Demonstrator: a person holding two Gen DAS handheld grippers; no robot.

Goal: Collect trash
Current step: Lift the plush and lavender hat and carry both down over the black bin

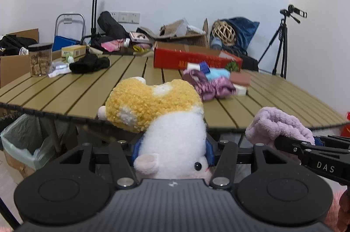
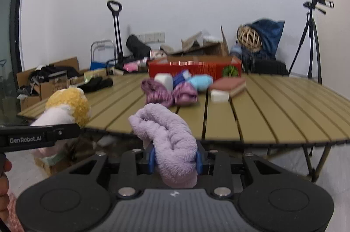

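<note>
Plush fabric fills both of my grippers. My left gripper is clamped on a yellow-and-white plush toy; its blue finger pads press into the white body from both sides, and the toy's head points back toward the camera. My right gripper is clamped on a rolled lavender towel, with the blue pads squeezing the roll at its lower part. Both items are held in the air just off the near edge of the slatted table, side by side, the toy to the left of the towel.

On the table's far half lies a cluster: crumpled purple cloth, a light-blue soft item, a white block and a brown flat pad, all touching or nearly so. A red box stands just behind this cluster. At the table's left end stand a clear jar with a black lid and a black cloth.

Below the table's left edge, a bin lined with a pale green bag stands on the floor. A tripod stands at the right wall.
</note>
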